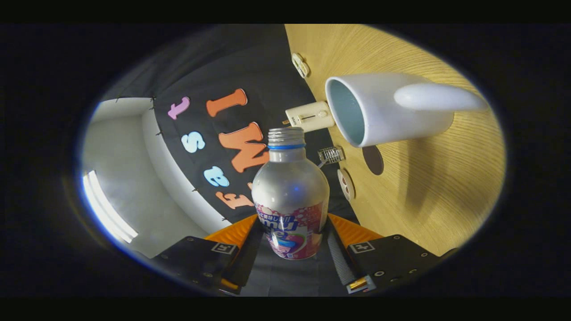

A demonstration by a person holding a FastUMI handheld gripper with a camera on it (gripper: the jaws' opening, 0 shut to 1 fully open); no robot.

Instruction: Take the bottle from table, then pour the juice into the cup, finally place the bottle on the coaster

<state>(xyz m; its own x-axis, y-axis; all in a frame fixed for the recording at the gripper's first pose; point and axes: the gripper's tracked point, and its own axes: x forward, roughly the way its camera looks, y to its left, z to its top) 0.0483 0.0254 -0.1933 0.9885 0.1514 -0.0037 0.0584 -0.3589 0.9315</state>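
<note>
Between two fingers (292, 243), one bottle (291, 196); beyond, one cup (383, 109).

bottle (290, 196) silver, pink label | cup (388, 109) white | table (428, 196) light wood grain

Brushed-metal bottle (290, 187), glossy ceramic-looking cup (383, 109), wood-grain table (428, 191).

Bottle (290, 187): the label (292, 234) on its lower body carries large printed lettering. The lettering curves round the body and its ends are hidden, so no word reads whole.

Gripper (292, 223): both fingers press the bottle's sides at the label. Each finger bears one square coded marker (361, 246) without letters or numbers.
</note>
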